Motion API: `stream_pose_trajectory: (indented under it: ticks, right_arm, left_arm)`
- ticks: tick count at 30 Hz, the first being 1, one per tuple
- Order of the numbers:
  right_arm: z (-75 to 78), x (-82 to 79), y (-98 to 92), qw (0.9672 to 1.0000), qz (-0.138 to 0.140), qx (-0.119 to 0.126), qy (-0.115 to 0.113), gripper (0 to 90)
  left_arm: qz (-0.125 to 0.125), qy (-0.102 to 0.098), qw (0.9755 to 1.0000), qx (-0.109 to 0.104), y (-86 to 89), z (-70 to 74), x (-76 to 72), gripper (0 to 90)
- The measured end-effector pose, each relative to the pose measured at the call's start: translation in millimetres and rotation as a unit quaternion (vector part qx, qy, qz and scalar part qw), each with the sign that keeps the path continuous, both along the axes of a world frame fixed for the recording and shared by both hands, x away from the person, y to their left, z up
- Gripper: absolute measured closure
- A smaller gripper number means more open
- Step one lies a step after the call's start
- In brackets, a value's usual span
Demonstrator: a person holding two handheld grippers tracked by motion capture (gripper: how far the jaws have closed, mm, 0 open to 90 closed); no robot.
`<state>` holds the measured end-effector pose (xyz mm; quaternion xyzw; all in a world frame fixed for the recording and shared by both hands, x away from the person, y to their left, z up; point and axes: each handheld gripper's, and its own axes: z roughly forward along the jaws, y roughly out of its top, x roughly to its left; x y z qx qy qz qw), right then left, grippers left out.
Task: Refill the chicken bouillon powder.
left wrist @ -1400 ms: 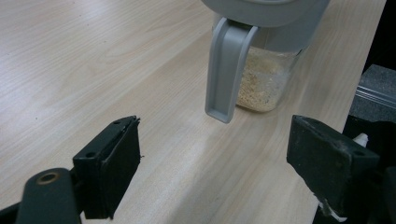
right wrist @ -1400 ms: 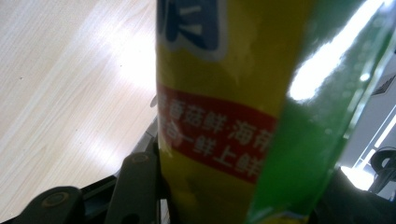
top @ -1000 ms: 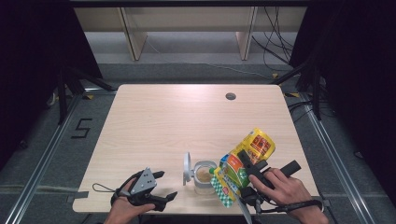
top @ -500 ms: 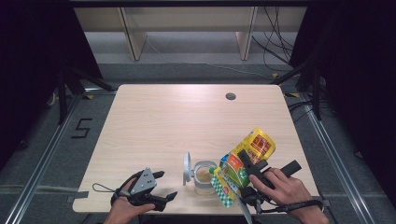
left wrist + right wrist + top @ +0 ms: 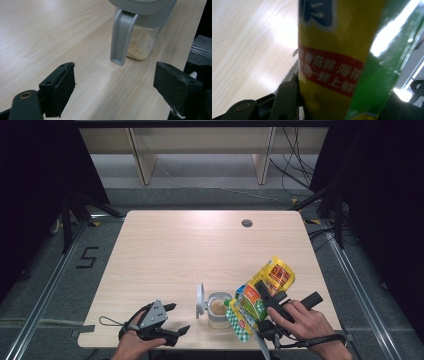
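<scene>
On the desk we find the jar near the front edge; its open lid stands at its left; the pouch leans in from its right; our left tongs lie well left, our right tongs right.

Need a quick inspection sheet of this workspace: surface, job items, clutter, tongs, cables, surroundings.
Surface: light wooden table, with a round grommet hole near its far edge.
Job's things: clear jar with grey flip lid open, pale granules inside; yellow-green seasoning pouch tilted above the jar.
Clutter: nothing seen.
Tongs: left tongs open, empty, near the front edge, pointing at the jar; right tongs clamped on the pouch.
Cables: a lead loops from the left tongs; loose wires on the floor behind the table.
Surroundings: dark curtains on both sides, wooden shelf legs beyond, a "5" marked on the floor.
</scene>
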<state>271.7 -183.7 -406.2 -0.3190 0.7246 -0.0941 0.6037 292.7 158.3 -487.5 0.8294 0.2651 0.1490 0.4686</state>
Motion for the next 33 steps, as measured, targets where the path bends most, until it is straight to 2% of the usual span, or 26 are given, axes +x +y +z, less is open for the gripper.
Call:
stream_pose_trajectory:
  ticks: [2, 4, 9, 10, 12, 19, 22, 25, 26, 27, 29, 33]
  right_arm:
    - [0.0, 0.0, 0.0, 1.0, 0.0, 0.0, 0.0, 59.6]
    - [0.1, -0.1, 0.2, 1.0, 0.0, -0.001, 0.0, 59.6]
    - [-0.1, -0.1, 0.4, 1.0, 0.001, -0.001, -0.001, 59.6]
    - [-0.2, -0.1, 0.4, 1.0, 0.001, -0.001, 0.0, 59.6]
    - [0.0, -0.2, 0.4, 1.0, 0.001, -0.001, -0.001, 59.6]
    - [0.3, -0.4, 0.1, 1.0, 0.0, 0.0, -0.001, 59.6]
    - [0.0, -0.1, 0.0, 1.0, 0.0, 0.0, 0.001, 59.6]
    - [0.0, -0.2, 0.0, 1.0, 0.001, 0.0, 0.001, 59.6]
    - [0.1, -0.1, 0.0, 1.0, 0.0, 0.0, 0.002, 59.6]
    - [0.1, -0.1, -0.1, 1.0, 0.0, 0.0, 0.002, 59.6]
    - [0.7, 0.1, 0.3, 0.9999, -0.003, -0.002, 0.009, 59.6]
    - [0.1, -0.1, -0.2, 1.0, 0.0, 0.001, 0.003, 59.6]
  left_arm:
    - [0.0, 0.0, 1.0, 0.0, 0.1, 0.0, 0.1, 16.7]
    - [0.009, 0.01, 0.9999, -0.007, -0.7, -0.5, -1.6, 16.8]
    - [0.002, 0.001, 1.0, -0.001, 0.1, 0.0, -0.2, 16.8]
    - [0.009, 0.01, 0.9999, -0.009, -1.0, -0.6, -1.6, 16.8]
    - [0.01, 0.011, 0.9999, -0.008, -0.9, -0.6, -1.7, 16.8]
    - [0.01, 0.008, 0.9999, -0.005, -0.5, -0.4, -1.4, 16.8]
    - [0.0, 0.0, 1.0, -0.002, -0.1, 0.0, -0.1, 16.8]
    - [0.0, 0.0, 1.0, -0.002, -0.2, 0.0, -0.1, 16.8]
    - [0.01, 0.009, 0.9999, -0.005, -0.5, -0.3, -1.4, 16.8]
    - [0.001, 0.001, 1.0, -0.004, -0.2, -0.1, -0.3, 16.8]
    - [0.0, 0.0, 1.0, -0.002, -0.1, 0.1, -0.2, 16.8]
    - [0.0, 0.001, 1.0, -0.003, -0.2, 0.0, -0.2, 16.8]
